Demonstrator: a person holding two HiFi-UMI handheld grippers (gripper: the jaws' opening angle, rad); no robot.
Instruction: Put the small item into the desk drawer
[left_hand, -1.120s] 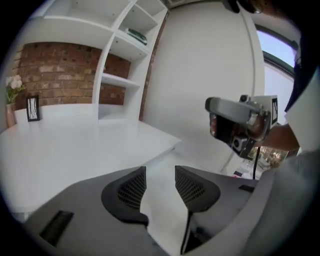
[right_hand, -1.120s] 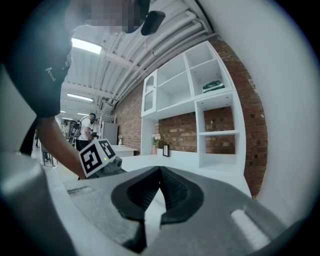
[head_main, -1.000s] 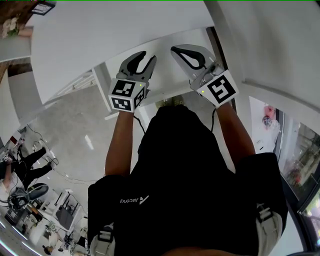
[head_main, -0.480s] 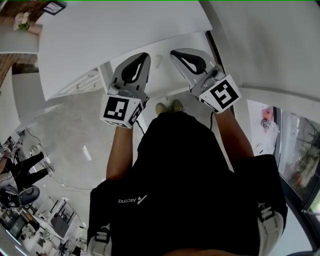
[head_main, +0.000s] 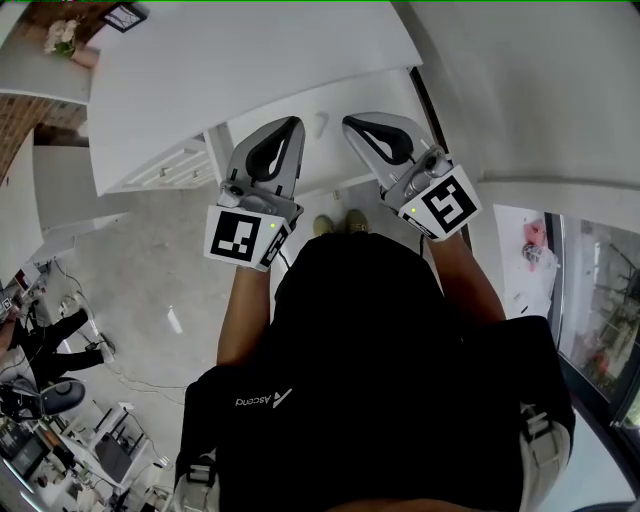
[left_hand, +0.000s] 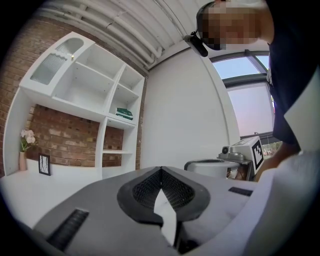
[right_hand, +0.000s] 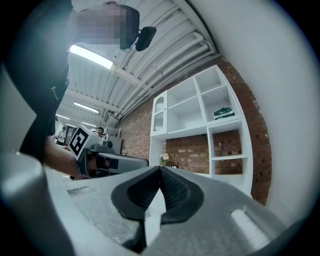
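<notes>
In the head view both grippers are held side by side over a white drawer-like panel (head_main: 322, 158) that juts out under the white desk top (head_main: 240, 60). My left gripper (head_main: 292, 122) is shut, its jaws meeting with nothing between them (left_hand: 160, 170). My right gripper (head_main: 348, 98) is shut and empty as well (right_hand: 160, 169). A faint small pale thing (head_main: 320, 122) lies on the panel between the two grippers; I cannot tell what it is. Each gripper view points up over the desk at the room and shows the other gripper beside it.
A white drawer unit (head_main: 165, 168) stands under the desk to the left. A white wall (head_main: 540, 90) runs close on the right. White wall shelves (left_hand: 90, 95) on a brick wall rise behind the desk. The person's shoes (head_main: 338, 222) are on the grey floor below.
The left gripper's jaws have gone from open to shut on nothing. Both grippers have shifted slightly along the desk's front; the right one stayed shut.
</notes>
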